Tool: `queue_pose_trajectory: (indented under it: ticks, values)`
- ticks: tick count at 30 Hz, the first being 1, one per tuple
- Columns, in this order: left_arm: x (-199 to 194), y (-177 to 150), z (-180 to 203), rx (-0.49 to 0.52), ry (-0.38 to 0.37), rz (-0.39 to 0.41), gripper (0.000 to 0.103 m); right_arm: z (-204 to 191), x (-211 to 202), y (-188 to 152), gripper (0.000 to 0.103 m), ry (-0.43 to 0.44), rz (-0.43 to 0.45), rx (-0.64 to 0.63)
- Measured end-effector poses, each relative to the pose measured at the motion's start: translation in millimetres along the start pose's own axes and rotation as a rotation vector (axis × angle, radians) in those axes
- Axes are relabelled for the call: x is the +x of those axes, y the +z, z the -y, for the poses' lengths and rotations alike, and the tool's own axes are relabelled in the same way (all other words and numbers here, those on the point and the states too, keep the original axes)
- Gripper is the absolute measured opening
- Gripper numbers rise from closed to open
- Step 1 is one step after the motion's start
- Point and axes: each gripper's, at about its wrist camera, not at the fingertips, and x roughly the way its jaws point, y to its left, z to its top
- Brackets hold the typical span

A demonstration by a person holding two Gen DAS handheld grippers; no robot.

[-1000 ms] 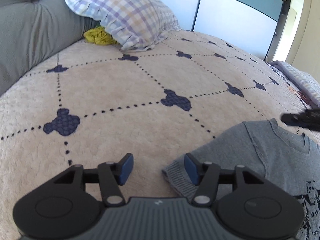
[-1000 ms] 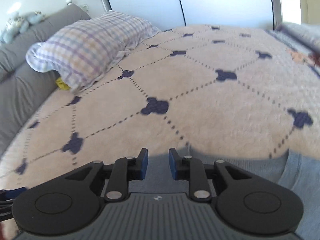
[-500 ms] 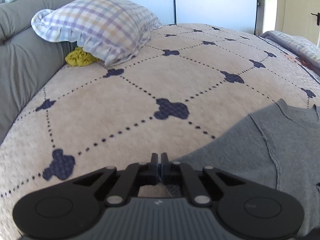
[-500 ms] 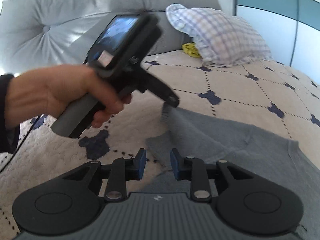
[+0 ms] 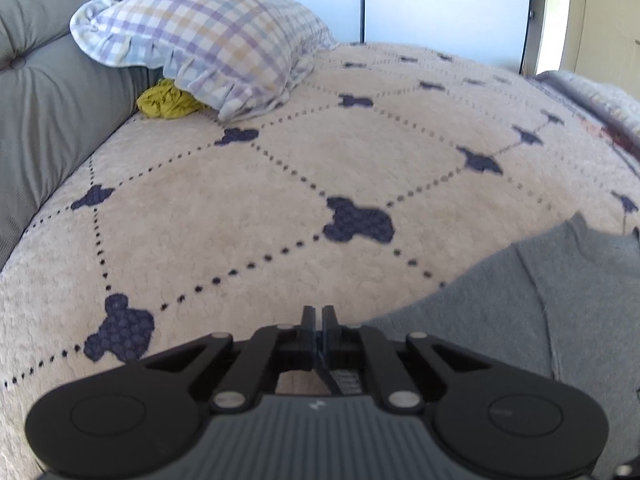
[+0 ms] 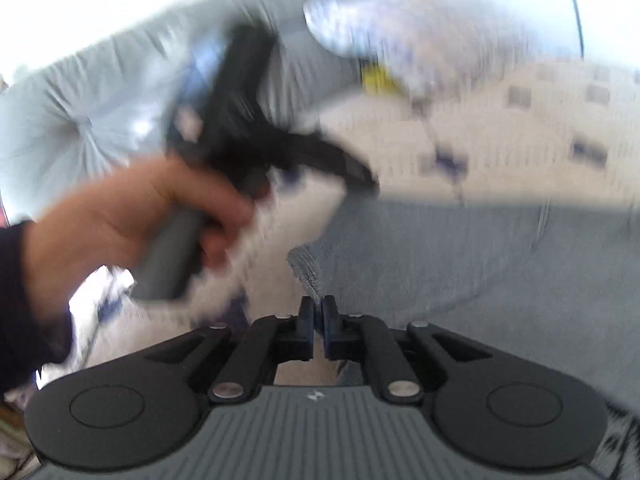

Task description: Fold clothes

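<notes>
Looking along the left tongs (image 5: 319, 317): jaws pressed together, with a strip of the grey sweater (image 5: 540, 320) edge pinched between them just behind the tips. The sweater lies spread on the beige bedspread (image 5: 280, 208), filling the lower right of this view. Further back, a checked pillow (image 5: 208, 44) leans on the grey headboard (image 5: 52, 92), with a yellow cloth (image 5: 168, 100) tucked under it. Right wrist view is heavily motion-blurred. The right tongs (image 6: 319, 320) have just been closing; jaws now nearly together with a thin gap, sitting at the sweater (image 6: 460, 264) hem. Cloth runs under the tips and looks to be nipped, though blur makes that less than certain. Same view shows the person's left hand (image 6: 132, 216), dark sleeve (image 6: 24, 292) at the wrist, gripping the handle of the left tongs (image 6: 362, 178), whose tip meets the sweater's far corner, lifted slightly off the bedspread (image 6: 500, 132). Pillow (image 6: 400, 36) and headboard (image 6: 80, 112) are smeared in the background.
</notes>
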Motion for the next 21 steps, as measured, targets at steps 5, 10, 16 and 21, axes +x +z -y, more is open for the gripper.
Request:
queue_pose_trajectory:
  ticks: [5,10,16,21]
  values:
    - [-2.1,-6.8,-12.7,-0.032,0.054,-0.007,0.003,-6.4,-7.6,-9.0,0.04,0.061,0.014,0.038]
    - [-32.1,-15.9,-25.5,-0.108,0.076,0.032,0.004,5.8,-70.3,-17.5,0.042,-0.005,0.088,0.111]
    - [-87.2,-60.2,-9.0,-0.146,-0.009,0.074,0.01,93.6,-210.2,-78.0,0.042,-0.258,0.218,0.413]
    - [-100.6,-83.5,8.9,-0.135,-0.025,0.07,0.015,185.1,-322.6,-133.5,0.045,-0.644,0.259,0.6]
